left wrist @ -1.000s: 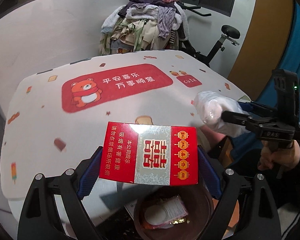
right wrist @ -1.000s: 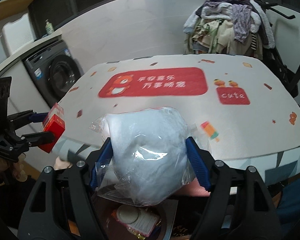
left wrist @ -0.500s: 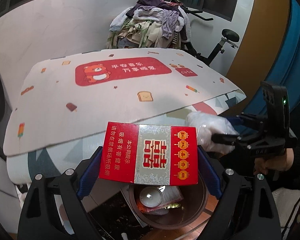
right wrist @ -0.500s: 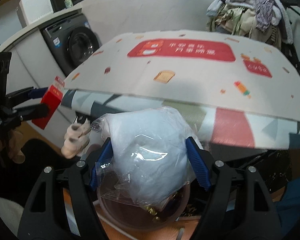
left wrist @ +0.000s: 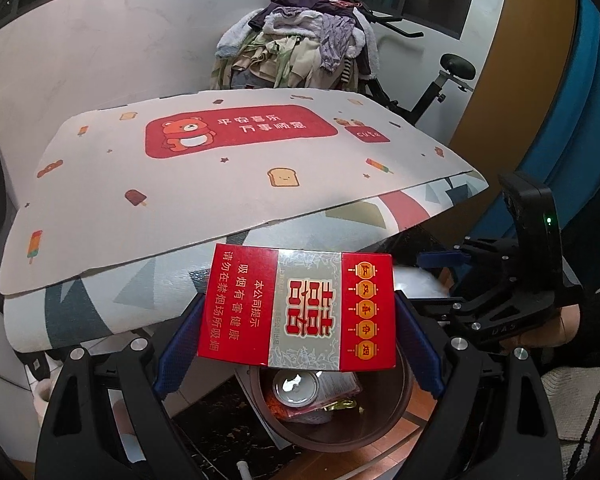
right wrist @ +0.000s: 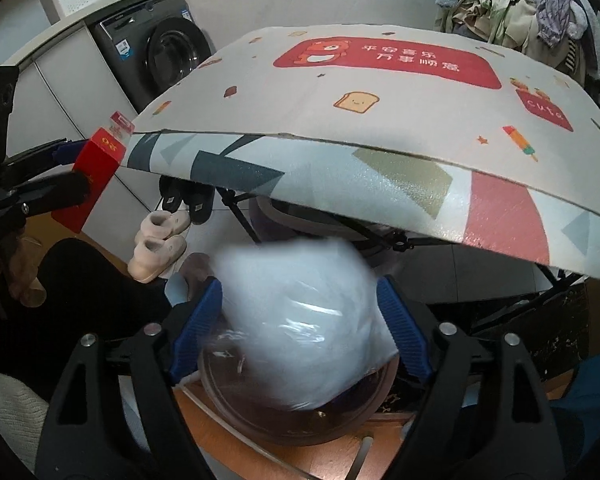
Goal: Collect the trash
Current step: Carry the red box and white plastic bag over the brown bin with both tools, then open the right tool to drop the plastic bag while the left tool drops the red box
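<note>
My left gripper (left wrist: 296,344) is shut on a red cigarette box (left wrist: 296,308) and holds it above a brown round bin (left wrist: 396,416) on the floor. The bin holds a can lid and wrappers. My right gripper (right wrist: 300,336) is shut on a crumpled clear plastic bag (right wrist: 300,320), blurred, just above the same bin (right wrist: 260,428). The right gripper also shows at the right of the left wrist view (left wrist: 444,280), with the bag (left wrist: 416,280) behind the box. The box also shows at the left of the right wrist view (right wrist: 92,176).
A table (left wrist: 100,216) with a bear-print mat overhangs the bin. Slippers (right wrist: 156,248) lie under it on the floor. A washing machine (right wrist: 160,60) stands at the back left. A clothes pile (left wrist: 300,48) sits on an exercise bike behind the table.
Both grippers have dropped from table height to below the table edge, over the bin. The bag is now motion-blurred and lower, close to the bin. The box stays gripped.
</note>
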The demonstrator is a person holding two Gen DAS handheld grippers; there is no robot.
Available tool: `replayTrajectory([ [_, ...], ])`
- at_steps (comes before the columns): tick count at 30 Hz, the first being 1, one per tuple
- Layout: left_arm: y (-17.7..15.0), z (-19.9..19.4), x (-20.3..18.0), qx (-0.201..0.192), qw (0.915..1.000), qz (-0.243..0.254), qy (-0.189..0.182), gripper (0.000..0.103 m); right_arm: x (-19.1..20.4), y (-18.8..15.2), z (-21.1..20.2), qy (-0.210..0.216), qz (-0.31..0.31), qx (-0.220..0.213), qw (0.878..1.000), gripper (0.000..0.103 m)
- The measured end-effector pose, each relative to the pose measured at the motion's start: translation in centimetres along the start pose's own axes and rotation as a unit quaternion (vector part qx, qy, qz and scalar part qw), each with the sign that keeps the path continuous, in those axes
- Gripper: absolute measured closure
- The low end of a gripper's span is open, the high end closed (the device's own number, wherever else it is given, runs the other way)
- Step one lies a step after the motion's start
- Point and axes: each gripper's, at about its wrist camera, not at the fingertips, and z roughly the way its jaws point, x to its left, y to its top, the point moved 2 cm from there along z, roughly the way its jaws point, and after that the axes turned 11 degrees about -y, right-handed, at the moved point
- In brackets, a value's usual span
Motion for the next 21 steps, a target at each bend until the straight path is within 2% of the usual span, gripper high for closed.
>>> replayTrajectory([
  [7,-1.1,2.5,-0.3,0.014,0.9997,0.018,-0.013,0.017,-2.3,1.0,-1.2,-0.068,-0.021,-0.059,0.996,0.014],
  [11,-1.7,4.4,-0.7,0.025,0.9987,0.043,-0.01,0.017,-3.6,0.5,-1.5,-0.086,-0.014,-0.083,0.993,0.008],
  [17,-3.4,6.9,-0.5,0.042,0.9984,0.032,-0.02,0.017,-4.2,0.2,-0.5,-0.094,-0.001,-0.071,0.993,0.006],
  [21,-5.1,8.7,-0.8,0.078,0.9963,0.034,-0.017,0.017,-4.6,0.1,0.2,-0.098,0.016,-0.063,0.993,0.006],
])
